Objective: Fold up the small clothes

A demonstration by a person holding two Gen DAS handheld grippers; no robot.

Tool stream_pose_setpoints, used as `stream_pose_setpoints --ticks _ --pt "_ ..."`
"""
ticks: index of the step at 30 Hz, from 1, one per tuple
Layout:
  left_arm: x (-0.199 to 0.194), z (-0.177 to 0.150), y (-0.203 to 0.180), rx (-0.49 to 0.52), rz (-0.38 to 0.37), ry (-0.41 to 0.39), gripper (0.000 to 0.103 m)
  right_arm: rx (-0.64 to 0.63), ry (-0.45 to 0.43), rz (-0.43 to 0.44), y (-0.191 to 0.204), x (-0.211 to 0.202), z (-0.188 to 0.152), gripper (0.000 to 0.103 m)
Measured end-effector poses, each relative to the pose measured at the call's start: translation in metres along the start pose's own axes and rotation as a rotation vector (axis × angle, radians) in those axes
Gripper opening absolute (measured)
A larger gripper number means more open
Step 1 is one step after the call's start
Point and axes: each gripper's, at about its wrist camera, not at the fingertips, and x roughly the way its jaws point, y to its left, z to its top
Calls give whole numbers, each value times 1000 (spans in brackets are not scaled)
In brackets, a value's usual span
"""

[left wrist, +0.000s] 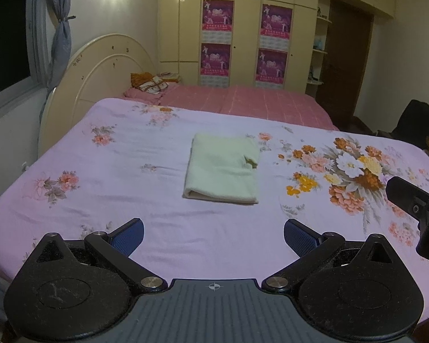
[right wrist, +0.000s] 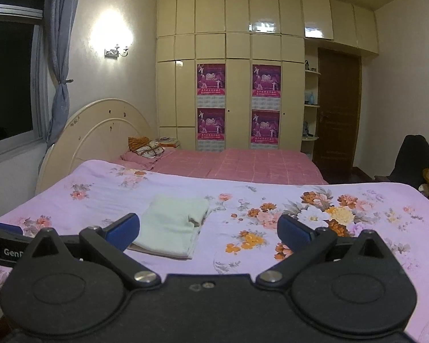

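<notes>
A small pale green garment [left wrist: 223, 171] lies folded into a flat rectangle on the lilac floral bedsheet [left wrist: 114, 177]. My left gripper [left wrist: 213, 235] is open and empty, hovering above the sheet a short way in front of the garment. In the right wrist view the garment [right wrist: 173, 225] lies ahead and to the left. My right gripper [right wrist: 208, 230] is open and empty, above the sheet to the right of the garment. Its body also shows at the right edge of the left wrist view [left wrist: 414, 205].
A second bed with a pink checked cover [left wrist: 243, 100] stands behind, with pillows [left wrist: 150, 84] by the cream headboard [left wrist: 100, 74]. A cream wardrobe [right wrist: 237, 85] with posters, a brown door [right wrist: 337, 108] and a dark chair [right wrist: 411, 157] stand further back. A window [right wrist: 8, 80] is at the left.
</notes>
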Motion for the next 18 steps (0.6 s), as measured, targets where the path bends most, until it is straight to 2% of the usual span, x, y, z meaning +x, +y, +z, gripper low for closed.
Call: stream_pose_setpoints --ticks 18 --pt "5 1 3 3 24 -2 103 -30 26 -27 1 11 -6 102"
